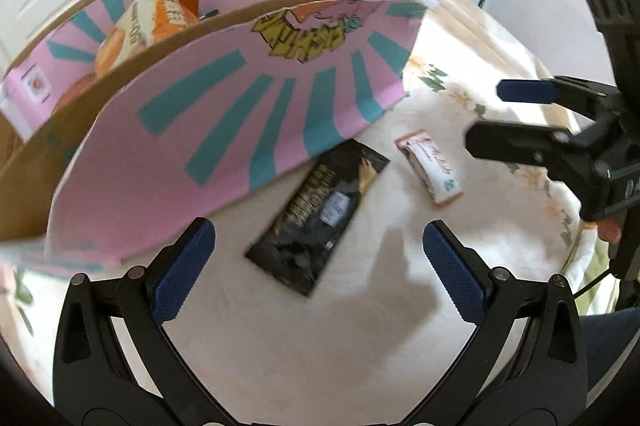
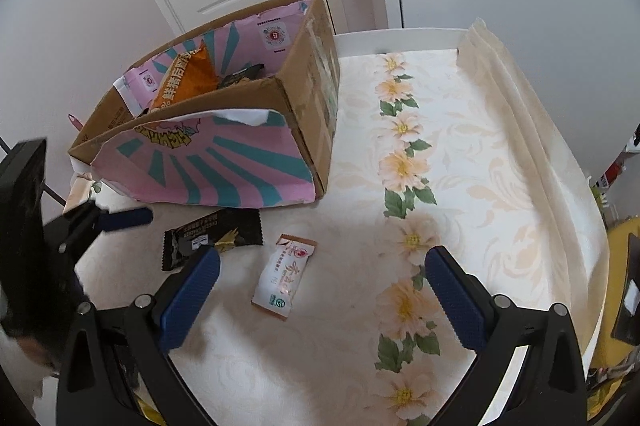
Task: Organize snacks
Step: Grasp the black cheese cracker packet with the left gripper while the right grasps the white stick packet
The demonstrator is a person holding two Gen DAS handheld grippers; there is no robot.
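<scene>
Cardboard box [image 2: 308, 97] stands on the worktop [image 2: 480, 161], which carries a cream cloth with a flower stripe. The box's pink-and-teal front flap [image 1: 224, 129] folds down outward toward the cameras. Inside the box: an orange snack bag [image 1: 160, 13] leaning upright, and a dark packet [image 2: 240, 75] beside it.

Black snack packet [image 1: 316, 209] lies flat on the cloth just in front of the flap, its far end close under the flap's edge. White snack bar [image 2: 282, 278] lies flat just beside it, apart from it, on the side away from the box.

Left gripper [image 1: 318, 270]: fingers wide apart, empty, above the black packet. Right gripper [image 2: 322, 298]: fingers wide apart, empty, above the white bar, touching nothing.
</scene>
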